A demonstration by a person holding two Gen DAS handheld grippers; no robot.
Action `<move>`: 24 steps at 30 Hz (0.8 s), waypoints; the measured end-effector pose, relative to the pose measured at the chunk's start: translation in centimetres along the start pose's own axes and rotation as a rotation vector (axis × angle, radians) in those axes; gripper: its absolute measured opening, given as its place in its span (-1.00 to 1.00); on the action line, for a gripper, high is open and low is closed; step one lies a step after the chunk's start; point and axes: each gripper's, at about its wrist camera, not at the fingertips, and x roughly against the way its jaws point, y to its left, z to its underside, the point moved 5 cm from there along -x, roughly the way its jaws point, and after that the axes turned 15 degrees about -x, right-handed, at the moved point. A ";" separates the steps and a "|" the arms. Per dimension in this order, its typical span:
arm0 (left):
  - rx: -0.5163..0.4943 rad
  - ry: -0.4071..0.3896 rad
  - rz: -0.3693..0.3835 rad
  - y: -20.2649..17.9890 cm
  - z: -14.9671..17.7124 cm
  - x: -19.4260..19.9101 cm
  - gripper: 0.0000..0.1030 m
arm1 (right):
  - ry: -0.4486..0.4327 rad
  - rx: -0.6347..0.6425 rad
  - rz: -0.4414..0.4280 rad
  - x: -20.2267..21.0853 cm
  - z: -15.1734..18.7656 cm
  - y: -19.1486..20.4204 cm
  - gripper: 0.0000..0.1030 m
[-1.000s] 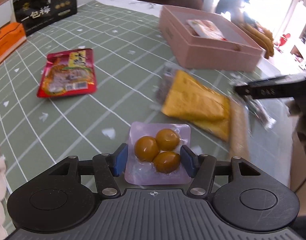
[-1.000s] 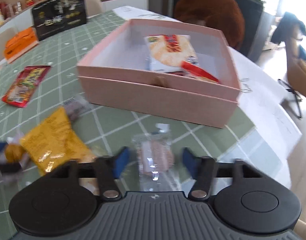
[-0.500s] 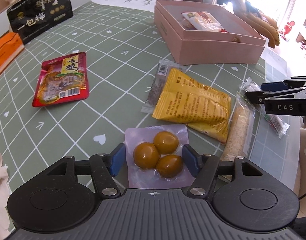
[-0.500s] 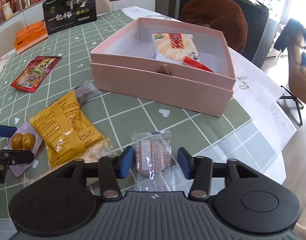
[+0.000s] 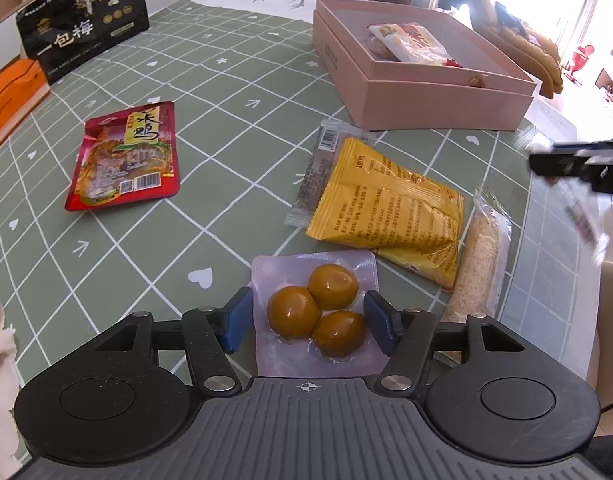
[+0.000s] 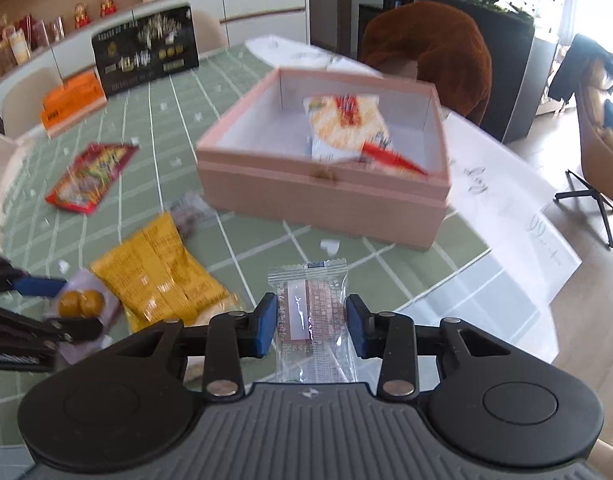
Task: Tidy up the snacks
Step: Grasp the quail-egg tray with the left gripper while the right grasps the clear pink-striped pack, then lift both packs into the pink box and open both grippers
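My left gripper (image 5: pixel 307 317) is shut on a clear vacuum pack of three brown eggs (image 5: pixel 316 312), its blue pads against the pack's two sides. In the right wrist view my right gripper (image 6: pixel 310 326) has a clear-wrapped brown snack packet (image 6: pixel 311 304) between its pads. Its jaws are closing on the packet, which hangs above the table. The open pink box (image 6: pixel 318 200) stands ahead with a rice cracker packet (image 6: pixel 346 124) inside. In the left wrist view the right gripper (image 5: pixel 578 160) shows at the right edge, blurred.
On the green checked cloth lie a yellow packet (image 5: pixel 386 208) over a dark bar (image 5: pixel 318 168), a long crumb bar (image 5: pixel 482 260) and a red pouch (image 5: pixel 126 156). A black bag (image 5: pixel 82 20) and an orange box (image 5: pixel 10 96) stand far left. The table edge runs at the right.
My right gripper's jaws narrowed onto the clear-wrapped packet and rose with it. My left gripper kept the egg pack and barely moved.
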 end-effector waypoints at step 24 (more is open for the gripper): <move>-0.003 -0.545 0.189 -0.6 -18.7 9.5 0.22 | -0.145 -0.095 -0.016 6.7 -3.4 -2.4 -0.29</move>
